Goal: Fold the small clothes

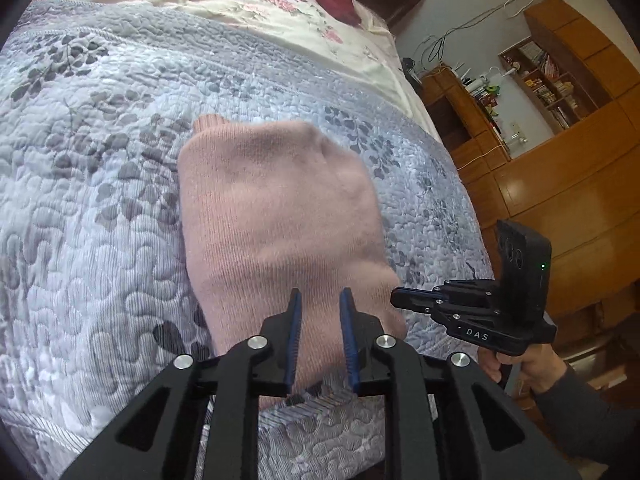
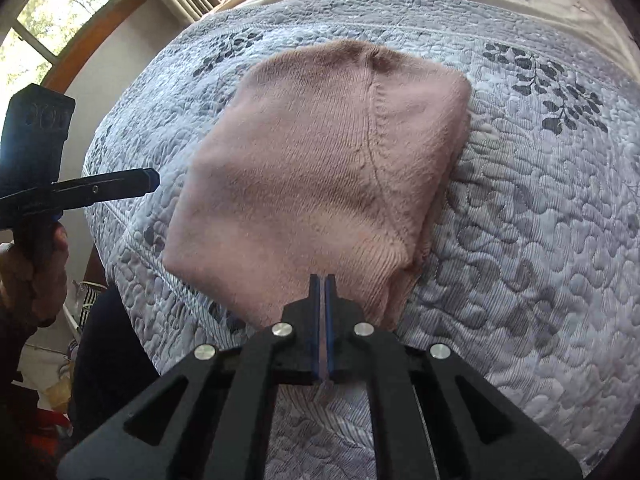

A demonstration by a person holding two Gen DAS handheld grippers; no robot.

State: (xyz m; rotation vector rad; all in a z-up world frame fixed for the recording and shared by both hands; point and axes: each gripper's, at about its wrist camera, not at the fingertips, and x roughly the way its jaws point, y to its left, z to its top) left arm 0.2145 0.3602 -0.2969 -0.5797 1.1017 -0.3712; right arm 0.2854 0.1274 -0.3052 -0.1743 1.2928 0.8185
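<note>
Left wrist view, right gripper (image 1: 396, 294) marked "DAS"

Folded garment (image 2: 316, 176) on quilt (image 2: 520, 240), left tool (image 1: 320, 300) & right tool (image 2: 322, 278) at near edge

I see a bed (image 1: 100, 128) under a quilted blue cover, wooden cabinets (image 1: 560, 184), and a sunlit window (image 2: 44, 20).

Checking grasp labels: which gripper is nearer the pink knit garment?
Hard to call. The left gripper, open, and the right gripper, shut, both sit at the near edge of the pink knit garment; neither clearly holds it.
</note>
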